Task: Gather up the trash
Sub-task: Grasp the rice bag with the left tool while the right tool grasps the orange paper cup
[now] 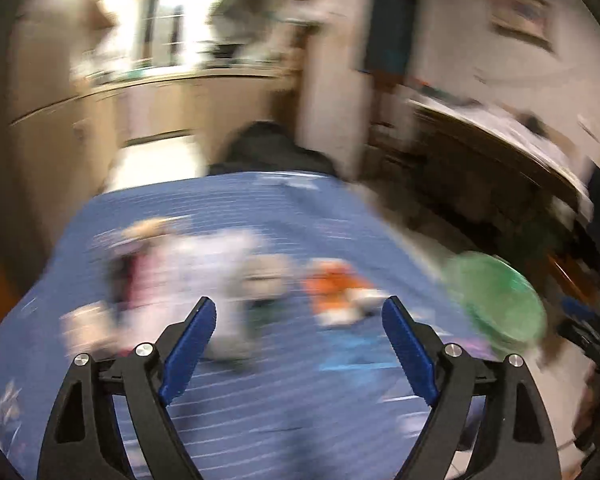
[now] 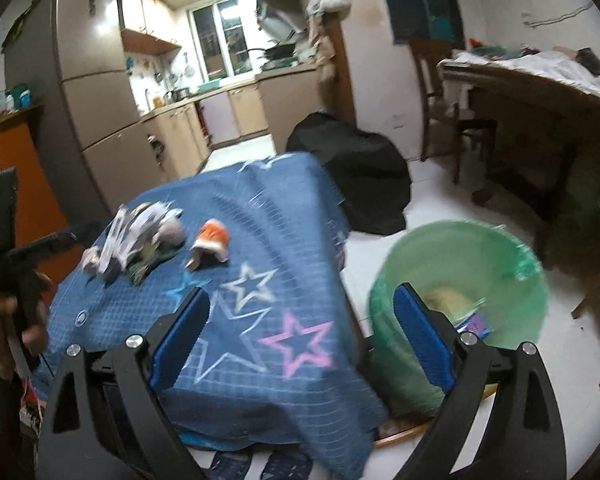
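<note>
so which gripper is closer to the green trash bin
Right. The right gripper hovers open at the table's near edge, the green trash bin right beside its right finger. The left gripper, also open, is over the blue star tablecloth, with the bin off to its right.

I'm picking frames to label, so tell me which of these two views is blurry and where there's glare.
Left wrist view: heavy motion blur smears the orange wrapper and green bin, and the window is blown out; only the left gripper is sharp. Right wrist view: much clearer, though the green bin's rim is slightly smeared, with ceiling-light glare and fisheye bending at the edges.
</note>
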`<control>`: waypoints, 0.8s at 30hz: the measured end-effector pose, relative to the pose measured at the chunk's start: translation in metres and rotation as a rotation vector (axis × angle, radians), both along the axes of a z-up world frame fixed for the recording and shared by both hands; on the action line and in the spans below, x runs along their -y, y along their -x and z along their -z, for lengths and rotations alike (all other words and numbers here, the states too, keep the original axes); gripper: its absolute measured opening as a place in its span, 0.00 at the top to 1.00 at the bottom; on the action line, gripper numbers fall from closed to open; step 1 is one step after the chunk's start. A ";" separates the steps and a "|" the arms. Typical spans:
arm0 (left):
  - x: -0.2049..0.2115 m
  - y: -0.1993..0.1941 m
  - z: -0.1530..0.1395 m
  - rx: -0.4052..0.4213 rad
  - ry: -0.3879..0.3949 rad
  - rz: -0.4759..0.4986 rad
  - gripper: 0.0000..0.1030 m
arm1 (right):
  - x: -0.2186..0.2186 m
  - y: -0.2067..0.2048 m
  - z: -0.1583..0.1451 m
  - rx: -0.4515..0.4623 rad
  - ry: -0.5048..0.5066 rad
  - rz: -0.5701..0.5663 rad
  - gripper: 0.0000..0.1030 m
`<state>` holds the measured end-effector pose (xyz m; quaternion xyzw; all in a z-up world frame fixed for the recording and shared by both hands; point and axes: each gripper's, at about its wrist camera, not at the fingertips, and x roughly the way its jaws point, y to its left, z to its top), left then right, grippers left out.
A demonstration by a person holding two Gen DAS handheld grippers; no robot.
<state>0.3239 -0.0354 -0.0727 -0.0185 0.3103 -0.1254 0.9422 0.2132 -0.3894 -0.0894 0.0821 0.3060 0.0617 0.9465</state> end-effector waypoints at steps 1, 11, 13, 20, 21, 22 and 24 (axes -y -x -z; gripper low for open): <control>-0.033 0.001 0.002 -0.011 0.012 -0.076 0.15 | -0.008 0.000 0.003 -0.007 -0.004 -0.010 0.13; -0.177 -0.021 0.051 -0.179 0.159 -0.337 0.15 | -0.077 -0.015 0.010 -0.032 0.061 -0.117 0.12; -0.172 -0.024 0.052 -0.176 0.155 -0.333 0.15 | -0.086 -0.020 0.011 -0.040 0.065 -0.130 0.12; -0.152 -0.061 0.064 -0.197 0.100 -0.350 0.15 | -0.104 -0.041 0.013 -0.055 0.080 -0.159 0.12; -0.152 -0.066 0.066 -0.201 0.094 -0.356 0.15 | -0.107 -0.045 0.013 -0.058 0.079 -0.166 0.12; -0.153 -0.070 0.067 -0.203 0.091 -0.360 0.16 | -0.111 -0.050 0.014 -0.059 0.079 -0.173 0.12; -0.152 -0.074 0.070 -0.202 0.082 -0.365 0.25 | -0.117 -0.062 0.014 -0.062 0.076 -0.194 0.12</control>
